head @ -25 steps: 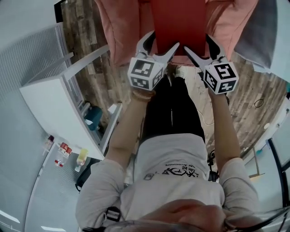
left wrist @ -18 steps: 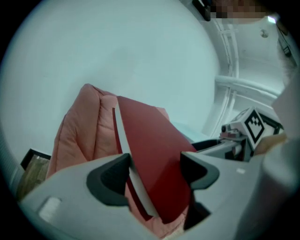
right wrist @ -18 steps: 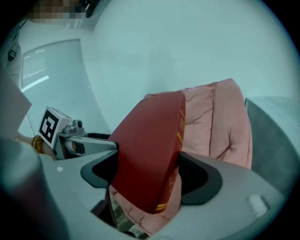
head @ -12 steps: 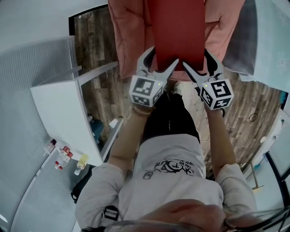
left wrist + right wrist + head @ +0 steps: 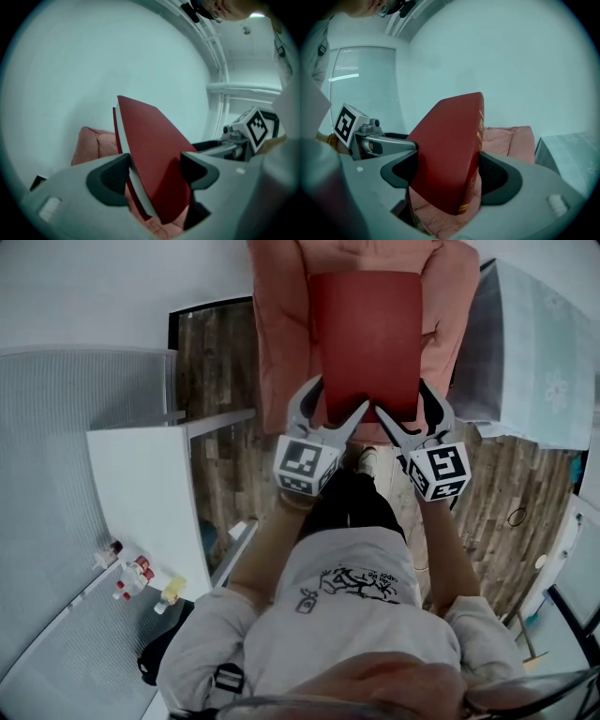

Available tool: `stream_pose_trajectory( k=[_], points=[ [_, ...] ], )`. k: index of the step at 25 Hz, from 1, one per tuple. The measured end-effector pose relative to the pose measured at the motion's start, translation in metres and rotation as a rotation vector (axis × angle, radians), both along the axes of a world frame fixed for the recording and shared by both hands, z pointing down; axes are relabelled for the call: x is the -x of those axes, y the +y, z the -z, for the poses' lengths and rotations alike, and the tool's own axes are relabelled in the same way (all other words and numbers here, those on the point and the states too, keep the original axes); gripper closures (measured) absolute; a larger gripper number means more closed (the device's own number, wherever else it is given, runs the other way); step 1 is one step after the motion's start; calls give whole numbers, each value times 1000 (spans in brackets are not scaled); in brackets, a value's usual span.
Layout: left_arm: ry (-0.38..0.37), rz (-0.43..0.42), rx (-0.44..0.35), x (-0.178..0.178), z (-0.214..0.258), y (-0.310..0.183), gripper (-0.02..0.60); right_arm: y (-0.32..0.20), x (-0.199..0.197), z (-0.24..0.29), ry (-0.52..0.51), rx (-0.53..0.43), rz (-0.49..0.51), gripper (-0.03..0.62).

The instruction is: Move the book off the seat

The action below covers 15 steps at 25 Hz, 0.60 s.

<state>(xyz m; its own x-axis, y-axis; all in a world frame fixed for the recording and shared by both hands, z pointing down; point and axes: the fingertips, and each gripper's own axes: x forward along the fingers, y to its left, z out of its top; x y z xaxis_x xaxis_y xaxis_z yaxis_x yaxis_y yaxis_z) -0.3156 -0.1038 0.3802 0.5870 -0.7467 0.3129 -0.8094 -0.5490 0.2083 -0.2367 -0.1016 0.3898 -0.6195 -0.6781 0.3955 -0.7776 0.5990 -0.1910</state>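
The red book is held tilted over the pink seat, near its front edge, with the left gripper clamped on the book's near left corner and the right gripper clamped on its near right corner, at the spine.

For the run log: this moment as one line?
left gripper: shut on book | right gripper: shut on book | book: over pink seat
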Motion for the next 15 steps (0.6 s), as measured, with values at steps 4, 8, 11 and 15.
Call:
stream_pose_trajectory(
  k=[4, 8, 11, 15],
  points=[
    [-14, -7, -48, -2, 43, 11, 244, 11, -2, 42, -2, -56, -13, 186],
    [-11, -9, -94, -3, 85, 26, 242, 28, -3, 86, 8, -110, -22, 187],
    [-17, -9, -138, -6, 116, 39, 242, 40, -5, 116, 2, -151, -28, 187],
    [2, 4, -210, -9, 158, 55, 241, 59, -7, 152, -23, -206, -36, 191]
  ],
)
